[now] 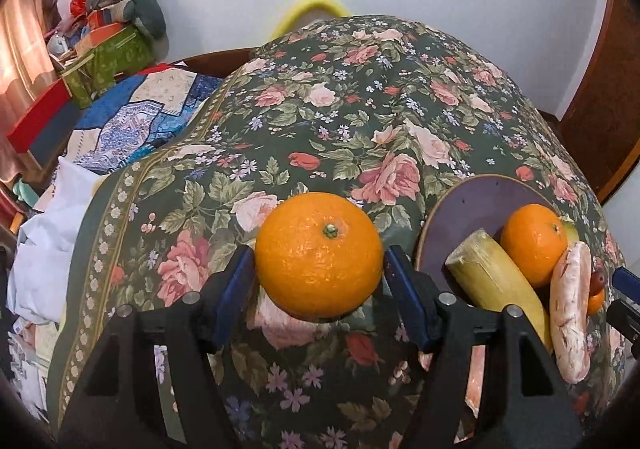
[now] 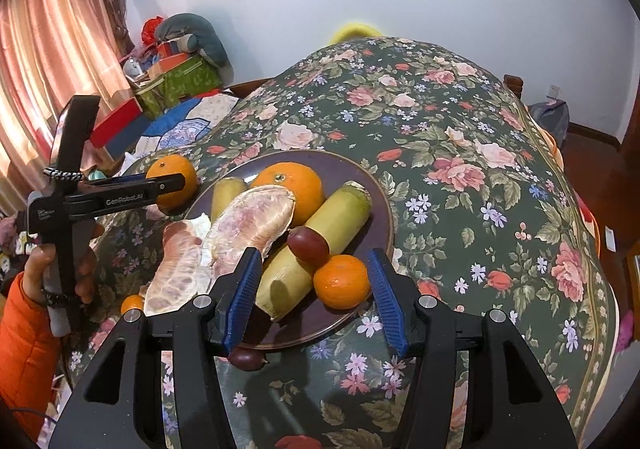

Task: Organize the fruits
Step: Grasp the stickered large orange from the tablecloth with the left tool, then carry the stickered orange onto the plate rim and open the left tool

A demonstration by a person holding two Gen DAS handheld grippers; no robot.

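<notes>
Evidently the step in hand is the pick-up of the last big stray fruit. The left tool (image 1: 318,254) straddles a loose orange (image 1: 320,261) that sits on the worktop (image 2: 460,121) just off the left rim of the plate (image 2: 372,185), toward the worktop's left edge. Its jaws stand apart around the fruit. The blue pads (image 1: 236,273) lie close against both flanks, with a sliver of gap on the right side, so I judge it is not yet squeezed.

The right tool (image 2: 314,255) hangs over the plate's near rim, jaws apart and holding nothing.

The plate is already crowded:
- another orange (image 2: 290,185) sits at the back;
- two yellow-green cane-like stalks (image 2: 340,217) and peeled pomelo segments (image 2: 252,225) fill the middle;
- a mandarin (image 2: 341,281) and a dark red fruit (image 2: 309,245) sit near the front.

A second dark red fruit (image 2: 246,359) lies on the cloth at the plate's near rim, and a tiny orange fruit (image 2: 132,304) lies off its left side.

Next, the left tool needs to close evenly across the orange's widest part and lift it. It then has to set the orange into the bare patch at the plate's far side without knocking the pile.

The orange itself is round and bright, with pebbled glossy peel and a green stem button facing up. It looks firm, but likely to roll if nudged off-centre.
</notes>
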